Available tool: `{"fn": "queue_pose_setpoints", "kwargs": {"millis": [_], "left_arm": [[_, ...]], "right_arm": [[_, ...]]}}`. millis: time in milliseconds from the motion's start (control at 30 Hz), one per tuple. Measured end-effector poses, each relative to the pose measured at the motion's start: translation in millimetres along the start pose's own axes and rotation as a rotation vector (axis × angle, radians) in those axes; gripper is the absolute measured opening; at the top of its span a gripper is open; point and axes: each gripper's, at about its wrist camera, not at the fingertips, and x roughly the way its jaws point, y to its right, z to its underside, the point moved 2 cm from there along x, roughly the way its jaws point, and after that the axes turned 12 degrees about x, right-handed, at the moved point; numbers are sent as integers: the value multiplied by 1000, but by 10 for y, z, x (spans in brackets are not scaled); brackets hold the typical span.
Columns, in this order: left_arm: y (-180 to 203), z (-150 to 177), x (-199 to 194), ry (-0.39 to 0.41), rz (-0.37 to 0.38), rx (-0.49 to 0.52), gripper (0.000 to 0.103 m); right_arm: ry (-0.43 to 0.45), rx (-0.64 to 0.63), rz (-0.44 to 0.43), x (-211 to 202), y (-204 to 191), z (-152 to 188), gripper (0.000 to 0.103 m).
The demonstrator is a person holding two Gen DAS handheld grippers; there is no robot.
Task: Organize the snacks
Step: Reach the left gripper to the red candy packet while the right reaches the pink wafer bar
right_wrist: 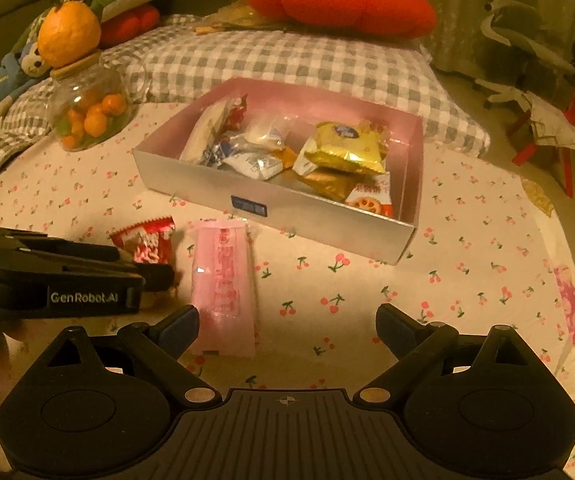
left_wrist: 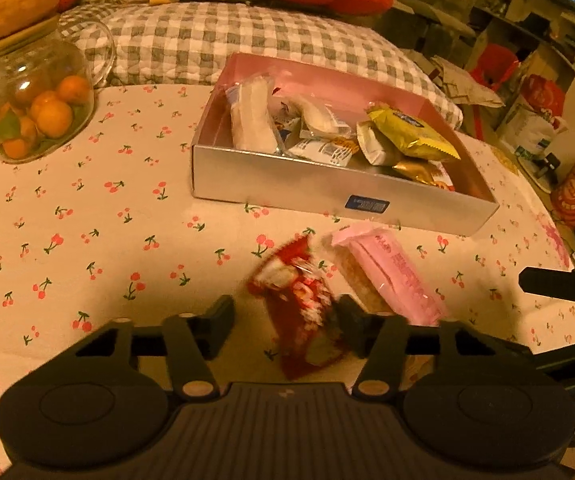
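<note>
Red foil is sitting between the fingers of my left claw (left_wrist: 285, 322): the red snack packet (left_wrist: 301, 304) is blurred, and I am reading the far finger as touching its edge while the near finger is standing off. I cannot tell whether the pinch is complete.

My right claw (right_wrist: 287, 330) is hovering spread wide, holding nothing. The pink snack bar (right_wrist: 223, 288) is lying flat just ahead of its left finger, touching neither finger.

Progress, as I am judging it: most of the sorting is looking done. The silver box (left_wrist: 287, 190), beyond both claws, is already holding a heap of packets, among them a gold packet (left_wrist: 411, 132), white wrappers and a clear-wrapped one. Two items are remaining on the cloth in front of it, the red packet and the pink bar, lying side by side.

Materials:
- Box: stiff card, silvery outside, pink inside, low straight walls, a small dark label on the near wall.
- Packets: crinkly film with crimped ends; I am expecting them to slip and crumple under the pads.
- Pink bar: long, flat, glossy wrapper.
- Tablecloth (left_wrist: 87, 248): soft, printed with cherries, over a round table.
- Glass jar (left_wrist: 39, 100), far left, is holding small oranges.
</note>
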Motion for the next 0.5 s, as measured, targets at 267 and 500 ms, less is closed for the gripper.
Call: {"fn": "queue_pose_setpoints", "kwargs": {"millis": [267, 500], "left_arm": [[-95, 6, -52, -32, -9, 45, 25], [-132, 38, -99, -42, -53, 112, 25]], "right_arm": [[-17, -36, -43, 76, -98, 59, 97], [-42, -46, -53, 159, -140, 96, 97]]}}
